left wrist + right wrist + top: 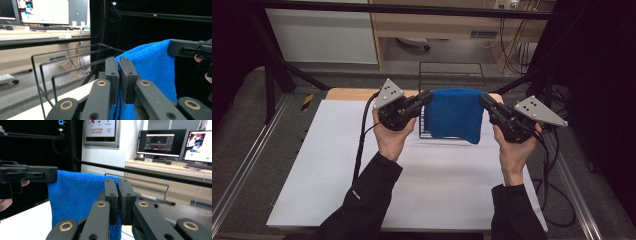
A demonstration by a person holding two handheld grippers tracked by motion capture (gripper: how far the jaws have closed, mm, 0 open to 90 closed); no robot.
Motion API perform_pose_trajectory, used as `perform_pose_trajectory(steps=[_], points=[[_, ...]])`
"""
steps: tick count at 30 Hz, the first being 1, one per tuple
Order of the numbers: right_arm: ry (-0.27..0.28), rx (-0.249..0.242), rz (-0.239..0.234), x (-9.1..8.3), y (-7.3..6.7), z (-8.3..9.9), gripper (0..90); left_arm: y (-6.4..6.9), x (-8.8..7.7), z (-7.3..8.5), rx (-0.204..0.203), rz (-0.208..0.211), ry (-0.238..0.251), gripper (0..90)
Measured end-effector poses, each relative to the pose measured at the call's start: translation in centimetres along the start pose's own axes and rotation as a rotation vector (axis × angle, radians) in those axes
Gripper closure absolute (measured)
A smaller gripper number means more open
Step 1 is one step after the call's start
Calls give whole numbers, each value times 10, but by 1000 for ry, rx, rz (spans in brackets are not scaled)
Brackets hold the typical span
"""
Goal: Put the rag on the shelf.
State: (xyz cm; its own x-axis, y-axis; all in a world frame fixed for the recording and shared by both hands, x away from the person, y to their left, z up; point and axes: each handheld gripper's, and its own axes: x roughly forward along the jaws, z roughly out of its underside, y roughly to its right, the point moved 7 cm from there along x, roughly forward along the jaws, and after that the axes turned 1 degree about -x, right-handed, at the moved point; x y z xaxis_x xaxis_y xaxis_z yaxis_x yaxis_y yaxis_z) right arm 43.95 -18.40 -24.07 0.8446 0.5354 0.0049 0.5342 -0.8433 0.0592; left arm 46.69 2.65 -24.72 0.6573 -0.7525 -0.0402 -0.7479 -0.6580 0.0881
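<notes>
A blue towel (455, 115) hangs folded in the air between my two grippers, above the far part of the white table (412, 195). My left gripper (428, 96) is shut on the towel's upper left corner; in the left gripper view its jaws (119, 75) pinch the blue towel (152, 67). My right gripper (483, 98) is shut on the upper right corner, with the towel (75, 197) draped left of its jaws (118, 195). A black wire rack (452, 75) stands just behind the towel, and the towel's lower edge hangs in front of it.
The rack's black wire bars (62, 65) rise close to my left gripper. Black frame bars (287, 65) run along the table's far side. Cables (557, 200) trail off the table's right edge. Monitors (162, 142) stand on a desk beyond.
</notes>
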Motion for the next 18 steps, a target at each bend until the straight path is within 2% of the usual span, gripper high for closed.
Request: perform_pose_trajectory(steps=[10,18], points=[[31,-27,13,10,2,-24,871,-8,3,-26,-2,-6,38,857],[52,-36,26,17,9,-42,872,-12,11,-46,-7,-4,52,857]])
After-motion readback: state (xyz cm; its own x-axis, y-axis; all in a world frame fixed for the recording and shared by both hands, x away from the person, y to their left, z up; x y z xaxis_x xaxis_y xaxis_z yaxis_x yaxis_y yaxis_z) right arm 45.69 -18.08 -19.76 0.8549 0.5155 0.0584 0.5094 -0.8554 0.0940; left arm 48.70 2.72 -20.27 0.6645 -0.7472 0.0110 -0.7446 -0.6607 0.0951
